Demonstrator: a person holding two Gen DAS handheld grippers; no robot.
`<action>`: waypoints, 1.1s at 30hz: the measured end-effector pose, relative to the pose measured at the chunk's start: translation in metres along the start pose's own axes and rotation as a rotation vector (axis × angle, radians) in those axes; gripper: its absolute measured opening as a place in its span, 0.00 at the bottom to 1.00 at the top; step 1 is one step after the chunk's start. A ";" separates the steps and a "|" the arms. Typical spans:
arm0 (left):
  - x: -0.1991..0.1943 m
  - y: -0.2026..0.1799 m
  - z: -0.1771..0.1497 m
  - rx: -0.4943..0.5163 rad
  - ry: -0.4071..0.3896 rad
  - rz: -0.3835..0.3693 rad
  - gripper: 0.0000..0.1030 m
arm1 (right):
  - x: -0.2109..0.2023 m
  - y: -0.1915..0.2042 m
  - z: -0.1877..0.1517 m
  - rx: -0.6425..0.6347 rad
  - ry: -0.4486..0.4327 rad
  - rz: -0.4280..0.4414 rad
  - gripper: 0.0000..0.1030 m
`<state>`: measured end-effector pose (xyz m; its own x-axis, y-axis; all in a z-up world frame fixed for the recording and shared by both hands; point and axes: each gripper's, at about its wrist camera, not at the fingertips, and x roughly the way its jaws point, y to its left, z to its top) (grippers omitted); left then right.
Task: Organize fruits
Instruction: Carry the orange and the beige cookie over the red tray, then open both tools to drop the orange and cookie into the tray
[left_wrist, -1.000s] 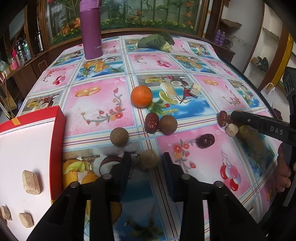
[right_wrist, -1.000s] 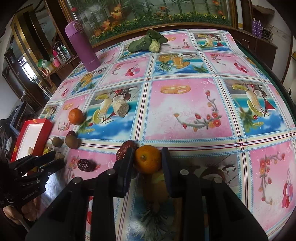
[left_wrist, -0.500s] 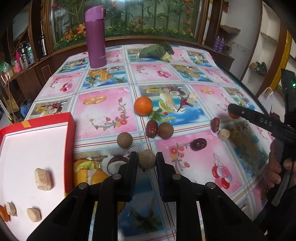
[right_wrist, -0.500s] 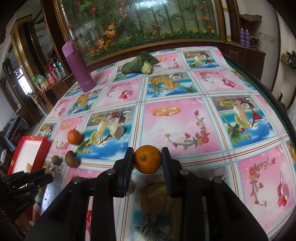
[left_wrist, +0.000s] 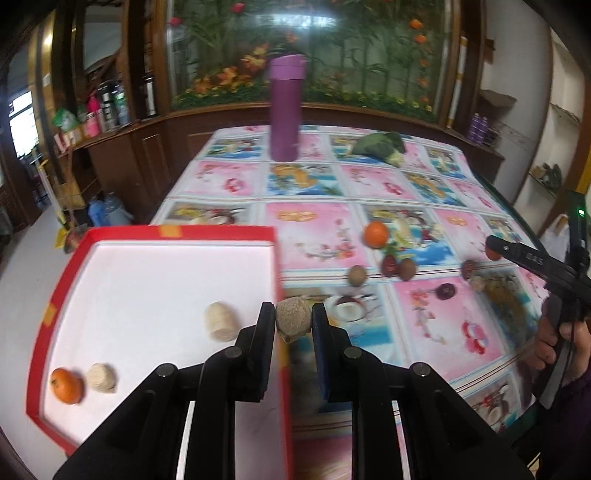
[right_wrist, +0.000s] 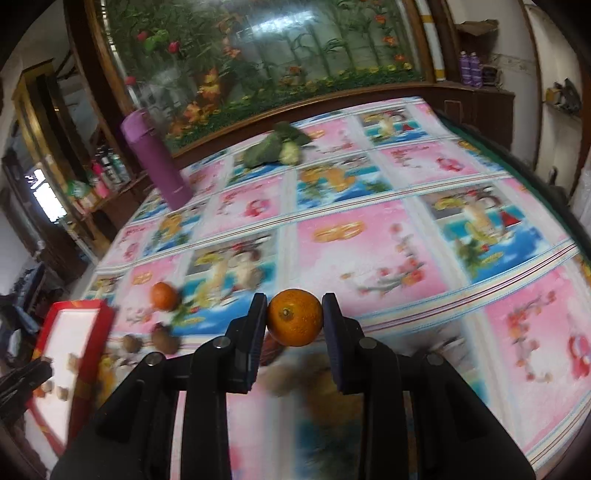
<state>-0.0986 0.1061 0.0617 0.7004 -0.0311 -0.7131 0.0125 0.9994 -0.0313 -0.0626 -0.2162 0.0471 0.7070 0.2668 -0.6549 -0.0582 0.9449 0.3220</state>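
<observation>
Currently both grippers are loaded. My left gripper (left_wrist: 293, 319) is pinching a rough brown round fruit (left_wrist: 293, 320), held in the air right above the near right wall of the red tray (left_wrist: 279, 273). My right gripper (right_wrist: 294, 317) is clamped on an orange (right_wrist: 294, 316), lifted clear of the desk (right_wrist: 369, 258) and well apart from the tray (right_wrist: 88, 332), which sits far to its left.

Tray contents seen from the left wrist: one small orange (left_wrist: 66, 385) in the near left corner and two pale chunks (left_wrist: 221, 320) (left_wrist: 101, 377). On the desk there are another orange (left_wrist: 376, 234), several brown and dark red fruits (left_wrist: 357, 275), and a purple flask (left_wrist: 286, 107) at the far end.

Risks, my judgement:
- The brown fruit hangs over the tray wall, not clearly inside it. Released here, it could strike the rim and bounce onto the desk or roll off the edge.
- Both views are smeared, so I read that as fast travel. A round fruit held at two small contact patches may slip or rotate out.
- The orange is smooth and wider than the pads; the grip looks centred, but a jolt could pop it free.
- The right gripper must cross toward the tray while the left is there. A collision of the two is possible if I do not stagger them.
- Dropping onto the pale chunks could scatter them.
</observation>
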 end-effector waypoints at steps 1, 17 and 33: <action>-0.001 0.009 -0.002 -0.014 0.001 0.017 0.18 | 0.000 0.013 -0.005 -0.012 0.006 0.033 0.31; -0.025 0.099 -0.036 -0.144 -0.026 0.185 0.18 | -0.009 0.249 -0.101 -0.483 0.167 0.424 0.32; -0.010 0.119 -0.065 -0.161 0.053 0.188 0.18 | 0.007 0.290 -0.157 -0.595 0.308 0.429 0.32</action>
<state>-0.1502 0.2242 0.0197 0.6408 0.1507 -0.7528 -0.2317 0.9728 -0.0025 -0.1849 0.0893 0.0289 0.3163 0.5888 -0.7438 -0.7093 0.6674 0.2268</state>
